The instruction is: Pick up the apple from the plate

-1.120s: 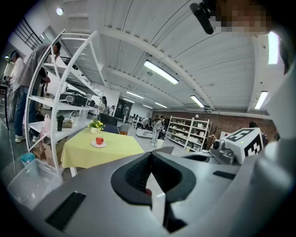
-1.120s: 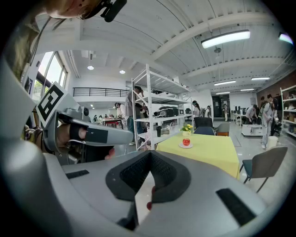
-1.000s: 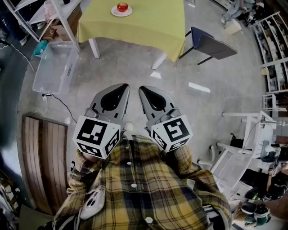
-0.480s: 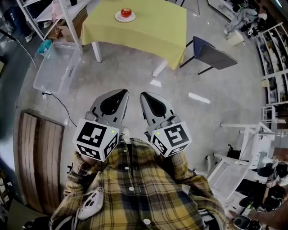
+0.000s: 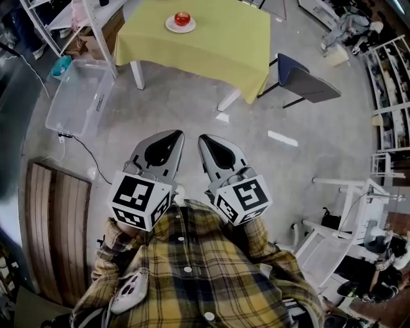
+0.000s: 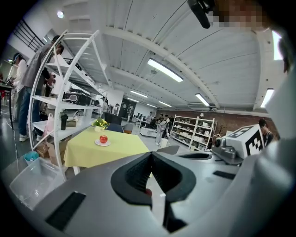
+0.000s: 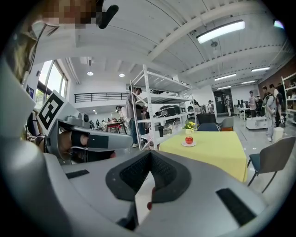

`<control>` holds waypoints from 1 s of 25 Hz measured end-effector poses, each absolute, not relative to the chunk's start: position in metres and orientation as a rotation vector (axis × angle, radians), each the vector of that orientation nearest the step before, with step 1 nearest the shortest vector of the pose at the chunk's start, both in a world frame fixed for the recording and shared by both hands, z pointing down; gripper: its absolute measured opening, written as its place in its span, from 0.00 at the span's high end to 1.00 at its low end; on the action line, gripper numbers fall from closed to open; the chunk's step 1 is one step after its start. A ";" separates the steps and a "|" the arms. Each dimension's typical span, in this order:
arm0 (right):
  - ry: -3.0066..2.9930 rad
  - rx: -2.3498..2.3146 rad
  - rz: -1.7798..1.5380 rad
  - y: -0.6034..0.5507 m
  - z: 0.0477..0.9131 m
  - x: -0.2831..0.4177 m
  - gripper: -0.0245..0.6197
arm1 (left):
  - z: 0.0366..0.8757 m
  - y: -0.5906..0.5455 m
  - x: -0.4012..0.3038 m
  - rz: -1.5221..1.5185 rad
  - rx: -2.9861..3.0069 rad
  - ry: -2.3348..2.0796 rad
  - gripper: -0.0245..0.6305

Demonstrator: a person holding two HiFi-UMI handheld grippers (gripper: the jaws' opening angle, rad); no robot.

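Clear plastic bin (image 5: 77, 96): on the floor, left of the table.
Left gripper (image 5: 174, 134): jaws pressed together, nothing between them; held in front of the person's plaid shirt (image 5: 192, 269).
Red apple (image 5: 182, 18): on a white plate (image 5: 172, 27) on the yellow-clothed table (image 5: 218, 51), well apart from both grippers.
Right gripper (image 5: 205, 138): jaws pressed together, empty.
Grey chair (image 5: 307, 80): right of the table.
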State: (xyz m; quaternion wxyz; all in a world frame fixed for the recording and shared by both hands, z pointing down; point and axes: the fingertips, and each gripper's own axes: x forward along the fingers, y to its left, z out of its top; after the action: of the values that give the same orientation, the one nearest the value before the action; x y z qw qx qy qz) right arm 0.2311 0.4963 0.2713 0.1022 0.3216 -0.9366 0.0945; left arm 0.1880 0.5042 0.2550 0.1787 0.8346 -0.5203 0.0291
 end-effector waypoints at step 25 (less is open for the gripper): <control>-2.692 1.127 0.457 0.316 0.291 0.099 0.97 | 0.271 0.317 0.045 0.147 2.409 -1.313 0.95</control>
State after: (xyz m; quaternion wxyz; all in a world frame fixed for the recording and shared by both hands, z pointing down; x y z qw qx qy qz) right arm 0.0986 0.3162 0.2914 0.0935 0.3799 -0.9073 0.1540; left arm 0.0450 0.3174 0.2715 0.1958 0.8599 -0.4686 0.0524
